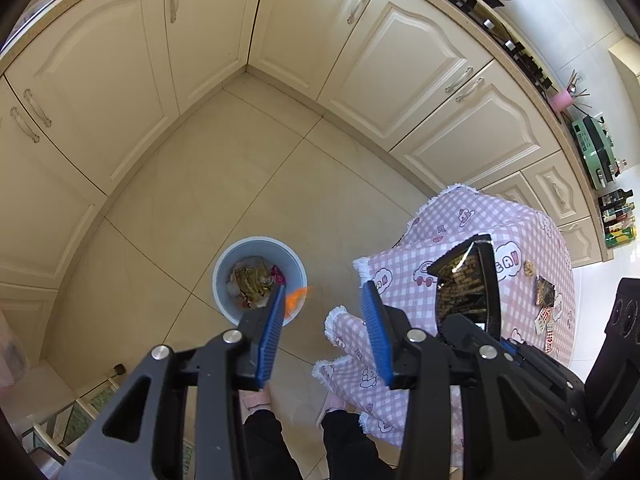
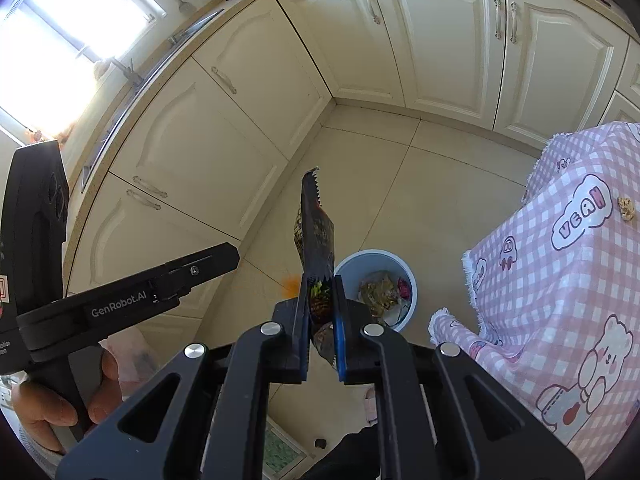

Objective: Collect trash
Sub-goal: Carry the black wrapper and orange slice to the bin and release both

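Note:
A light blue trash bin (image 1: 224, 280) stands on the floor with several wrappers inside; it also shows in the right wrist view (image 2: 412, 280). My left gripper (image 1: 324, 292) is open and empty, high above the floor just right of the bin. My right gripper (image 2: 321, 280) is shut on a dark snack wrapper (image 2: 316, 224), held upright in the air left of the bin; the wrapper also shows in the left wrist view (image 1: 464, 280). A small dark wrapper (image 1: 545, 291), a crumb-like snack piece (image 1: 530, 268) and playing cards (image 1: 544, 320) lie on the pink checked tablecloth (image 1: 520, 232).
Cream cabinets (image 1: 120, 80) line the corner behind the bin. The table with the pink cloth (image 2: 560, 280) stands to the right. An orange mark (image 2: 290, 282) lies on the floor tiles beside the bin. My feet in pink slippers (image 1: 256, 396) are below.

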